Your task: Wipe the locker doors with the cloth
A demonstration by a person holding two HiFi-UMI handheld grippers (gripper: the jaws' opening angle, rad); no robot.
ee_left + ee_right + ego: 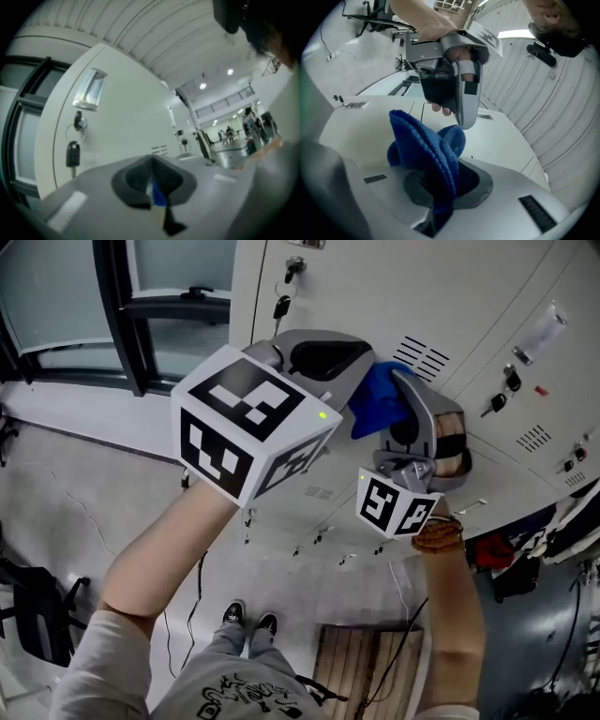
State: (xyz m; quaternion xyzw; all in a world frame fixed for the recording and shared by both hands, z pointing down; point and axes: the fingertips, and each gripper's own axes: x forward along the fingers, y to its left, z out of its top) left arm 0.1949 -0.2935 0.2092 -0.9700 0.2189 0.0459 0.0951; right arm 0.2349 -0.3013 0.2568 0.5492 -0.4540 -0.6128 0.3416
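Note:
A blue cloth (378, 397) hangs between my two grippers in front of the white locker doors (375, 287). My right gripper (403, 388) is shut on the cloth (424, 145), which bunches up above its jaws (440, 183) and trails down behind them. My left gripper (349, 397) points its tip at the cloth's top edge. Its jaws (152, 180) are shut, and a thin strip of blue (159, 196) shows between the pads. In the right gripper view the left gripper (464, 123) sits just above the cloth's curl. A locker door (122, 122) fills the left gripper view.
Keys (281, 306) hang from a locker lock; the same key (71, 154) dangles at the left. A window (75, 306) adjoins the lockers. On the floor are a wooden pallet (361, 662), a black chair (28, 615) and dark bags (525, 563).

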